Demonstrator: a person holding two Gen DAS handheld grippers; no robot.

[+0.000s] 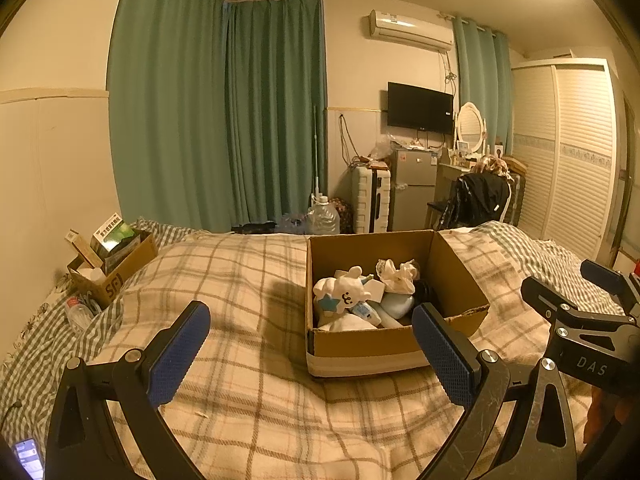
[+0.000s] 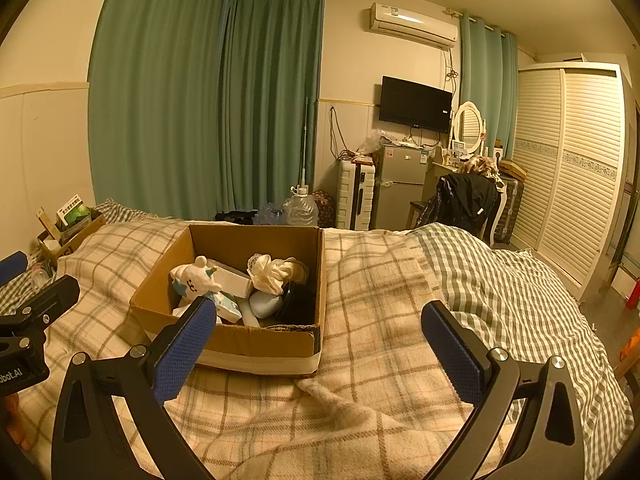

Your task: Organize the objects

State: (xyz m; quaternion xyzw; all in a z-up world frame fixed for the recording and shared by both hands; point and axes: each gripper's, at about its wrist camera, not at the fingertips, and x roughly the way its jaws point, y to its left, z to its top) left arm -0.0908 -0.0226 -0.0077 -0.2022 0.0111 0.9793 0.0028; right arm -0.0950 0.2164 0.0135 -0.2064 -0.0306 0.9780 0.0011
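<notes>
An open cardboard box sits on the plaid blanket in the middle of the bed; it also shows in the right wrist view. It holds a white plush toy, a crumpled cream cloth, a pale blue item, a black item and several small packs. My left gripper is open and empty, just in front of the box. My right gripper is open and empty, at the box's near right corner. The right gripper's body shows at the right edge of the left wrist view.
A second cardboard box with packets stands at the bed's far left by the wall, a plastic bottle beside it. A phone lies at lower left. Beyond the bed are water jugs, a suitcase, a fridge, a chair and a wardrobe.
</notes>
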